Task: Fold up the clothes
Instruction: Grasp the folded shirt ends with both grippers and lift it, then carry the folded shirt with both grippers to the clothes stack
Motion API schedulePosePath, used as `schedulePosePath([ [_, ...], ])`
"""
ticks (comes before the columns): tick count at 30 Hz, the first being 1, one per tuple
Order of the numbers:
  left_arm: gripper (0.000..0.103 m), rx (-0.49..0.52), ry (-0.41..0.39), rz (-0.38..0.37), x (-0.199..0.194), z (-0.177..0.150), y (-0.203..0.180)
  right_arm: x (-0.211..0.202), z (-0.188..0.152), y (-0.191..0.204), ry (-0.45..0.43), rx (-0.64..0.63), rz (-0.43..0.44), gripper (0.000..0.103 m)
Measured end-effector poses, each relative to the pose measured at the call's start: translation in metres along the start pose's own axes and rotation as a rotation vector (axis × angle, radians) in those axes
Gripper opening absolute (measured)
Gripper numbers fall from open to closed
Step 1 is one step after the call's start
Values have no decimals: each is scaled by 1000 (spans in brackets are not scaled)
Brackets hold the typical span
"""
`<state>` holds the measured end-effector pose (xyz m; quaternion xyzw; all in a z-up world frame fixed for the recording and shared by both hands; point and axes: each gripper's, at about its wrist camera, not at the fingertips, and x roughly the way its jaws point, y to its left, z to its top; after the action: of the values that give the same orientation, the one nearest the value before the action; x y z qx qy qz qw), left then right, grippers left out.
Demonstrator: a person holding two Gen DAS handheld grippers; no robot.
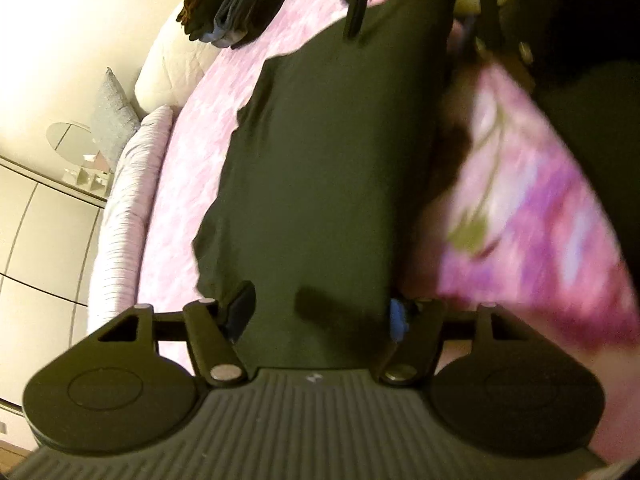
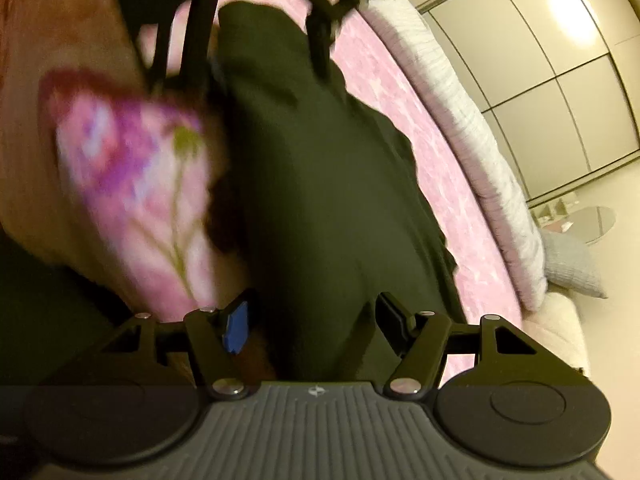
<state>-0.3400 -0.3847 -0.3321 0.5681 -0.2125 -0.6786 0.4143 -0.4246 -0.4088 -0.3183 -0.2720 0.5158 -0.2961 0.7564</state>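
Observation:
A dark green garment [image 1: 332, 152] lies as a long folded strip on the pink bedspread [image 1: 192, 168]. My left gripper [image 1: 319, 314] stands open at its near end, the fingers straddling the strip's width, the cloth running between them. At the far end the right gripper [image 1: 422, 12] also stands open over the cloth. In the right wrist view the same garment [image 2: 320, 184] runs from my right gripper [image 2: 314, 322], wide open around it, up to the left gripper [image 2: 258, 40]. Whether any finger touches the cloth is unclear.
A stack of folded dark clothes [image 1: 224, 4] lies further along the bed beside a white pillow [image 1: 172, 60] and a grey cushion [image 1: 112, 112]. A blurred pink floral fabric [image 1: 520, 208] borders the garment. Wardrobe doors [image 2: 532, 80] stand beyond the bed's ruffled edge [image 2: 472, 152].

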Motion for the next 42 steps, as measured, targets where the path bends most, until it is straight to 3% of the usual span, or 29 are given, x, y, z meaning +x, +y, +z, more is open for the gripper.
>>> schedulePosePath([
  [3, 54, 97, 38, 43, 9, -10, -4, 10, -11, -6, 27, -3, -34, 60],
  [6, 48, 125, 50, 45, 17, -10, -6, 17, -9, -1, 22, -41, -59, 57],
  [9, 24, 138, 56, 38, 17, -8, -3, 26, -5, 5, 18, -84, -77, 46],
  [12, 17, 143, 57, 28, 15, -6, 3, 32, -7, 1, 9, -75, -60, 28],
  [14, 16, 146, 58, 21, 13, -5, 7, 28, -9, -6, -13, -66, -71, 17],
  [16, 15, 141, 51, 35, 8, -1, 18, 18, -7, -21, -35, -39, -92, 15],
  [23, 14, 101, -10, 149, -13, 41, 92, -10, -7, -92, -114, 20, -195, 13],
  [30, 14, 117, -83, 202, 21, 106, 172, 0, -41, -189, -187, 96, -281, 13],
  [35, 14, 107, -135, 148, 38, 149, 216, 9, -65, -256, -161, 146, -289, 13],
  [42, 14, 76, -201, -18, 37, 219, 293, -20, -79, -352, -1, 197, -199, 13],
])
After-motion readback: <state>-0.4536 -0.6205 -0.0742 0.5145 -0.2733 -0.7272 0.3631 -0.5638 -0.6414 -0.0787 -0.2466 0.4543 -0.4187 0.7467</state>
